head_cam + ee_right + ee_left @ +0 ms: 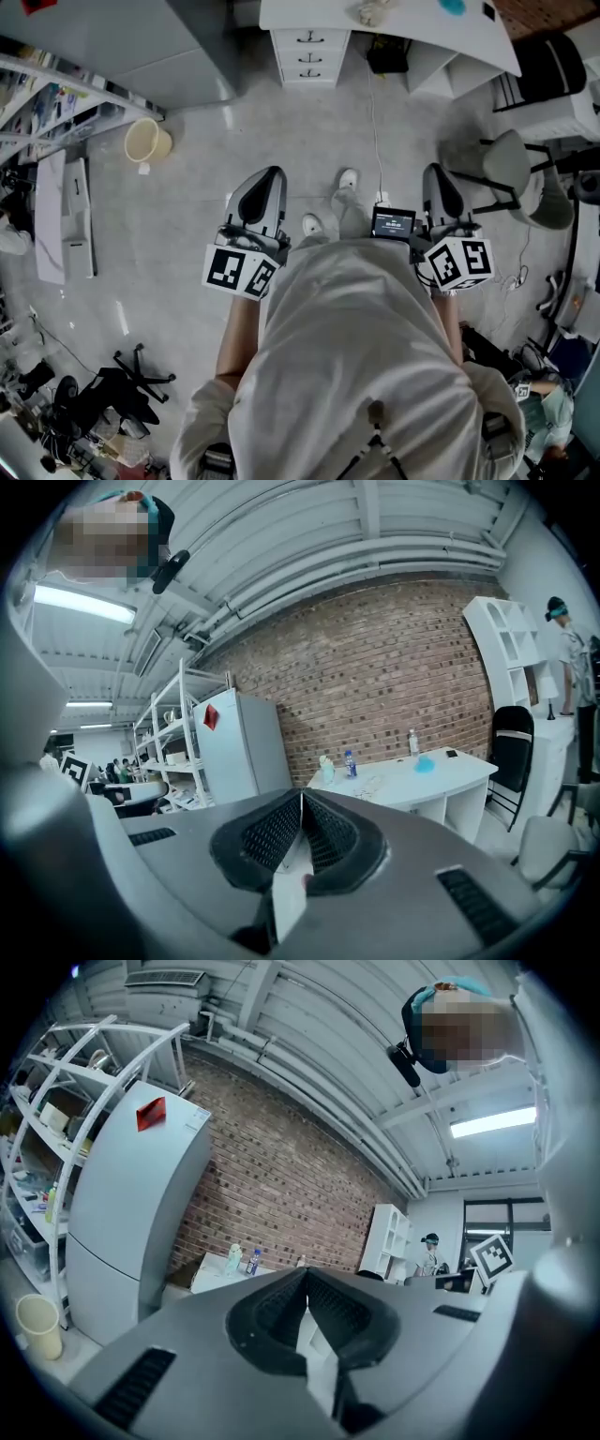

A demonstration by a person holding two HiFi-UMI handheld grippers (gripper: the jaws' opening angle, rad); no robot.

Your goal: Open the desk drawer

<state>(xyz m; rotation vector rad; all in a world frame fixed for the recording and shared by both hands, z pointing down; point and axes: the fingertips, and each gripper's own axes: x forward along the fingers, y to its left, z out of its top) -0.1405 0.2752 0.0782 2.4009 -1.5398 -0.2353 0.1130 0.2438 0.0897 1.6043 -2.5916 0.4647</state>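
The white desk [394,23] stands at the far side of the floor in the head view, and its drawer unit [309,56] with three closed drawers sits under its left end. My left gripper [270,176] and right gripper [437,172] are held out in front of the person's body, well short of the desk. Both point towards it, and both are shut with nothing between the pads. In the left gripper view the left gripper [307,1274] has its jaws pressed together. The right gripper view shows the right gripper [301,799] the same way, with the desk [422,772] and bottles on it beyond.
A grey fridge [169,47] stands left of the desk, with a beige bucket [147,141] on the floor before it. Shelving [56,103] lines the left side. Chairs [511,169] stand at the right. A cable [375,122] runs across the floor to the desk.
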